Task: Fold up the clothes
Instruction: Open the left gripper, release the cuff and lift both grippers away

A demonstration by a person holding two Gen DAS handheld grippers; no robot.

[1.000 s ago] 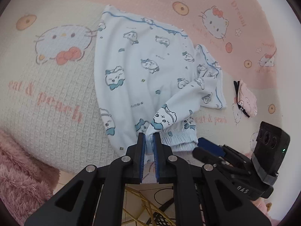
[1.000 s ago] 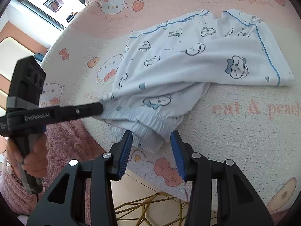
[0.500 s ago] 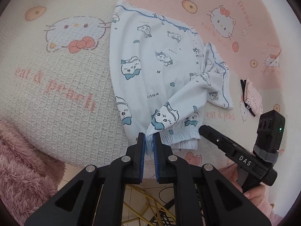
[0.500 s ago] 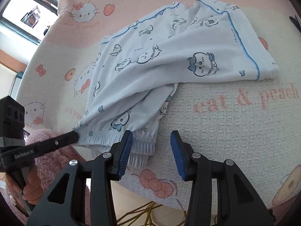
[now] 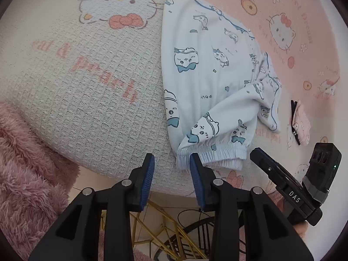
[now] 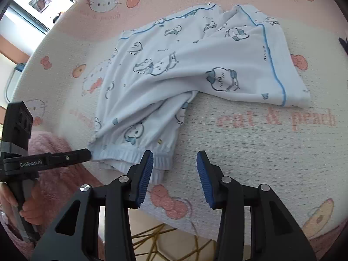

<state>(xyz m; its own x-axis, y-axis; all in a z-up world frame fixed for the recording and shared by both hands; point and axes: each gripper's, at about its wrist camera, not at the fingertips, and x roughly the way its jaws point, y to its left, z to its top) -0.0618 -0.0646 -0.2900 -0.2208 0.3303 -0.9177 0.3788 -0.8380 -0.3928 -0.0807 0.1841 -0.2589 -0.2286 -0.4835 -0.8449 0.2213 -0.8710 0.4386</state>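
Pink object (image 5: 301, 122) beside pyjamas (image 5: 208, 82), indistinct.

Pyjama trousers (image 5: 208, 82) on blanket (image 5: 91, 91) (near its edge)

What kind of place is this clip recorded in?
Probably a home room: a table under a cartoon-cat cloth, light-blue printed pyjama bottoms on it, a fluffy pink textile beside it, a window behind.

"eat & peach" on blanket (image 6: 250, 143); "GenRobot.AI" on left gripper (image 6: 88, 152).
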